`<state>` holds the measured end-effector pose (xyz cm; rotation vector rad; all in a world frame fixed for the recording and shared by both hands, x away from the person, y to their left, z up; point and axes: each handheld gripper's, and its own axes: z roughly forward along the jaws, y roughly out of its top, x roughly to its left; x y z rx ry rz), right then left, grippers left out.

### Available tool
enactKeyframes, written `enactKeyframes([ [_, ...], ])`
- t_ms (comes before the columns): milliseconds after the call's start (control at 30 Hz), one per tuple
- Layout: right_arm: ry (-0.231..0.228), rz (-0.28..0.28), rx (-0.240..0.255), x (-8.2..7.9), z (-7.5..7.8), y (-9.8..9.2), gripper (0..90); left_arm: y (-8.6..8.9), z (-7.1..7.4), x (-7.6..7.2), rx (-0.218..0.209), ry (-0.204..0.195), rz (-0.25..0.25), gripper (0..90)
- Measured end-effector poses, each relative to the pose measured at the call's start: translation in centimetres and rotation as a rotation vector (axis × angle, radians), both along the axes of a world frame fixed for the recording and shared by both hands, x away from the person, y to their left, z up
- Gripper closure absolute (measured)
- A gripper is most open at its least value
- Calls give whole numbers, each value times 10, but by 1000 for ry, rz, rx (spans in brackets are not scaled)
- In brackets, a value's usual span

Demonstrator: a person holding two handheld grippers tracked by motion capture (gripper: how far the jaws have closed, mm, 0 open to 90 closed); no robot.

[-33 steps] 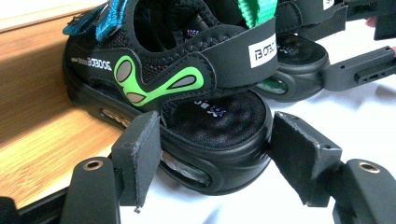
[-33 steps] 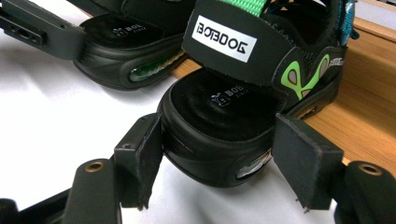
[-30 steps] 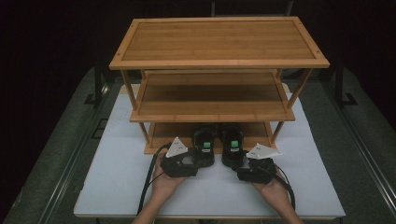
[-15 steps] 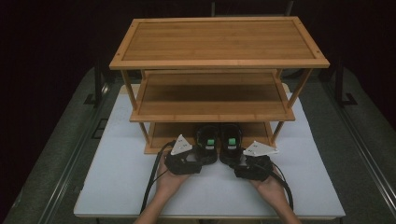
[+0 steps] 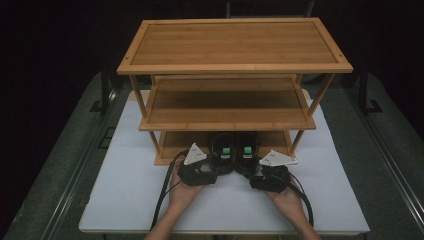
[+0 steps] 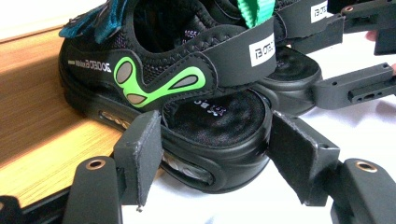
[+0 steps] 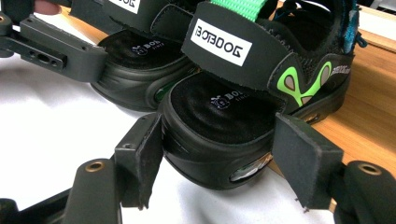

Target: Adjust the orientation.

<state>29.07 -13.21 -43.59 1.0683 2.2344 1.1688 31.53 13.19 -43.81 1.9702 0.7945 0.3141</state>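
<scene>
Two black sandals with green trim sit side by side at the front of the bottom shelf of the wooden rack (image 5: 235,102), heels sticking out over the shelf edge onto the white table (image 5: 130,200).

Left gripper (image 5: 216,169): jaws wide apart, straddling the heel of the left sandal (image 5: 223,150). In the left gripper view the heel (image 6: 219,140) sits between the two pads; the left pad (image 6: 142,154) is against or just beside the sole, the right pad looks just off it (contact hard to call, no squeeze visible). Not lifted: the sole rests on the shelf board and table.

Right gripper (image 5: 252,172): same pose on the right sandal (image 5: 247,149). In the right gripper view the heel (image 7: 215,135) is between the pads, the left pad (image 7: 140,156) at the sole edge, the right pad (image 7: 303,158) just beside the sole. Jaws wide, no clear clamp.

Each gripper's jaw also shows in the other's view, at the neighbouring sandal. Both hands (image 5: 182,192) come in from the bottom edge, cables trailing back. Middle and top shelves bare.
</scene>
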Motion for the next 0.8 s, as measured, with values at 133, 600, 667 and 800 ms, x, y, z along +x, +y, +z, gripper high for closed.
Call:
enactKeyframes([
  [133,7,-17,12,-2,-1,-1,338,1,1,-4,-1,9,2,356],
  [600,-28,-59,40,-28,-2,-3,656,2,0,-28,33,6,30,618],
  [667,-37,-71,37,-31,-2,-1,735,0,-1,-30,37,-2,32,687],
  [800,-46,-72,29,-34,-3,2,838,0,-1,-33,50,-22,45,791],
])
